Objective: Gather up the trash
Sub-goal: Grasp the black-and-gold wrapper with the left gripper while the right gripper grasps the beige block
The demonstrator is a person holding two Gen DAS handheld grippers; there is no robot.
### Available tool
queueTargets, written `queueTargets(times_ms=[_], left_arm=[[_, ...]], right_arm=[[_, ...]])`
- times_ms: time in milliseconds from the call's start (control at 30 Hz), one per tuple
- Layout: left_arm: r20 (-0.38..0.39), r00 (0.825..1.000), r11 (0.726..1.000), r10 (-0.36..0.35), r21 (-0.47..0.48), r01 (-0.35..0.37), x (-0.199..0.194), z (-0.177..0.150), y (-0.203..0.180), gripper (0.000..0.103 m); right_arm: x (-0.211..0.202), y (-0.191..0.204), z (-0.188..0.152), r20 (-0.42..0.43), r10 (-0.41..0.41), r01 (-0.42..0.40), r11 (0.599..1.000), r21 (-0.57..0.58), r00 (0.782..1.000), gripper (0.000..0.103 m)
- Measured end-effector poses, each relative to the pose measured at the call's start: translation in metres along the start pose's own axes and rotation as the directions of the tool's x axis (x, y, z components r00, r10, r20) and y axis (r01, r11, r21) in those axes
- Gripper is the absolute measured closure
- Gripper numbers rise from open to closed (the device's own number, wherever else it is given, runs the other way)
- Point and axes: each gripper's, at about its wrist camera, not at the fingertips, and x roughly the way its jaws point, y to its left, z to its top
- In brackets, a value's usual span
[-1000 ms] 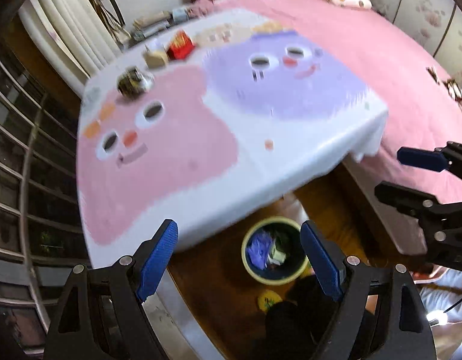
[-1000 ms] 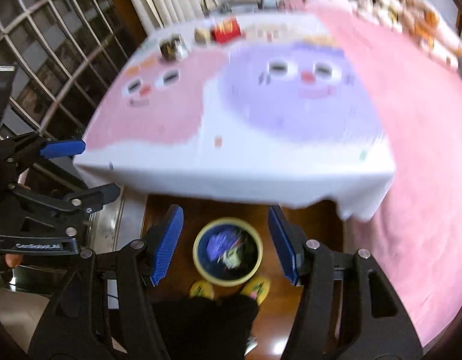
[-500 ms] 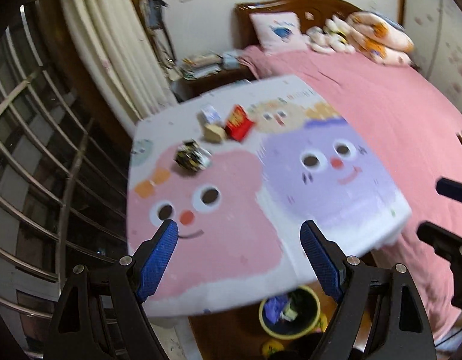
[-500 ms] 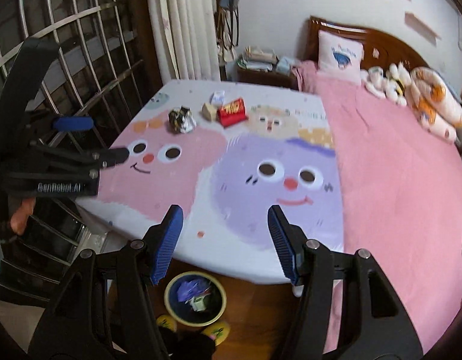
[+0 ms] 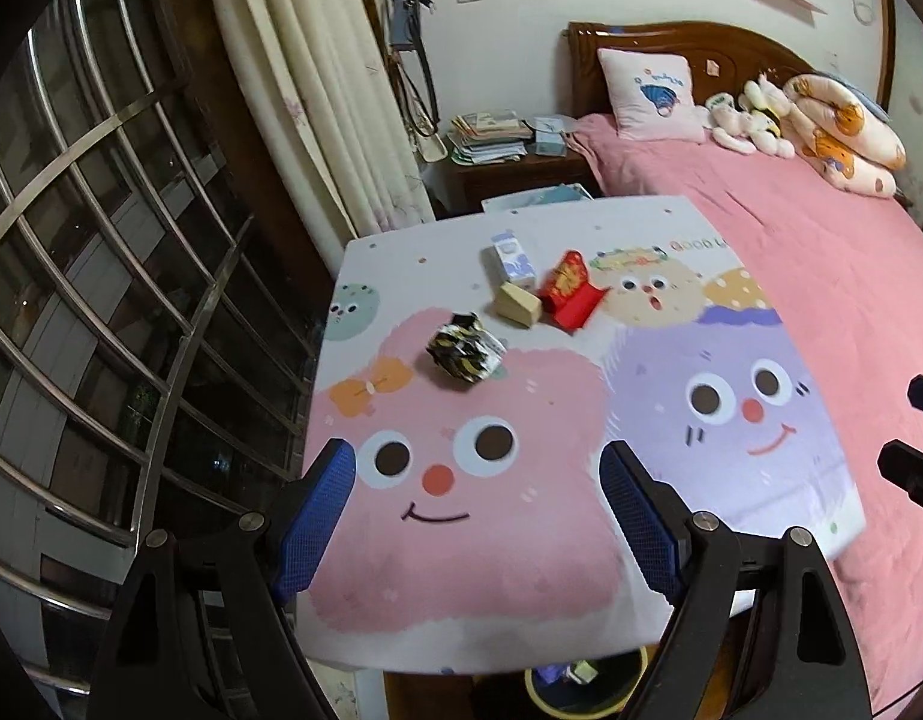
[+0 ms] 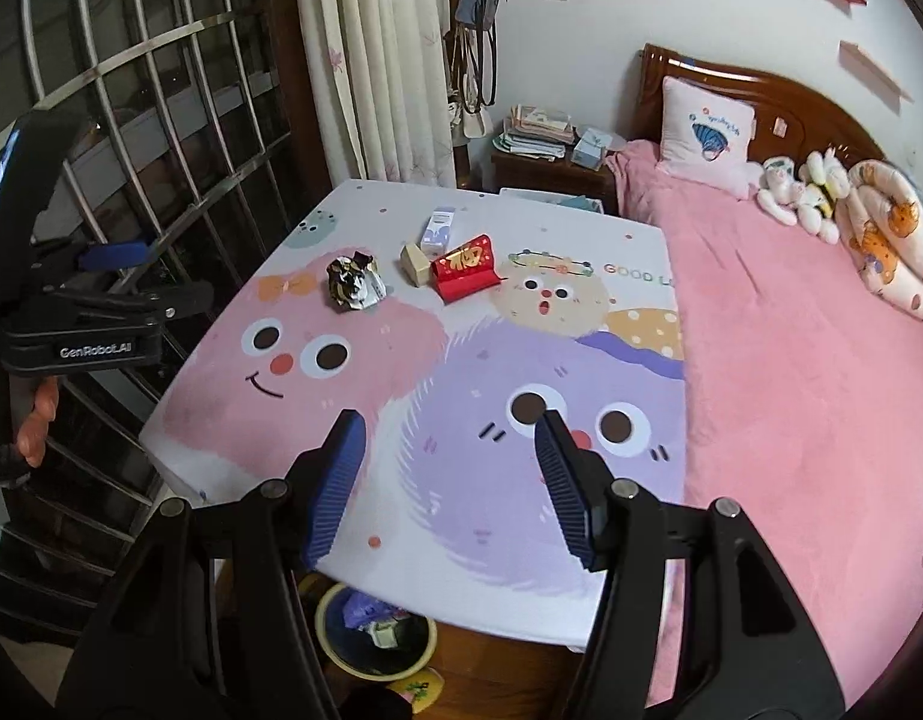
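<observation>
Both grippers, left (image 5: pixel 479 516) and right (image 6: pixel 449 480), hang with jaws apart and empty over the table's (image 6: pixel 521 576) near edge. The trash — crumpled wrapper (image 6: pixel 354 281), tan box (image 6: pixel 416 264), red packet (image 6: pixel 466 267), small carton (image 6: pixel 437 231) — lies well beyond them at the far side. The bin (image 6: pixel 374 636) sits below the near edge.

A crumpled black-and-gold wrapper (image 5: pixel 466 348), a small tan box (image 5: pixel 517 303), a red packet (image 5: pixel 570 290) and a white-and-blue carton (image 5: pixel 513 258) are lying close together at the surface's far side; the yellow-rimmed bin (image 6: pixel 374 639) is standing on the floor below the near edge, holding scraps.
</observation>
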Motion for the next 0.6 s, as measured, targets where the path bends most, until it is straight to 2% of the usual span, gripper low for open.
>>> queueTargets(times_ms=[200,300,467,600], left_arm=[[-0.008,1.000,0.997,-0.023,-0.070,0.023,0.040,0.017,0.046,0.018],[-0.029,0.999,0.996,-0.043,-0.084,0.040,0.069,0.024,0.066,0.018],[-0.089,0.992,0.993,-0.087,-0.091,0.079,0.138,0.034,0.096,0.018],[-0.131,0.983,0.990,-0.128,-0.072,0.119,0.195,0.046,0.100,0.018]], right_arm=[[0.057,-0.006,0.025,-0.034,0.014,-0.013,0.999,0.035,0.999,0.047],[0.109,-0.013,0.035,-0.090,0.034,-0.022,0.991,0.129,0.995,0.047],[0.180,-0.017,0.044,-0.137,0.061,-0.027,0.971,0.239,0.989,0.047],[0.235,-0.019,0.056,-0.154,0.053,-0.005,0.955,0.296,0.987,0.047]])
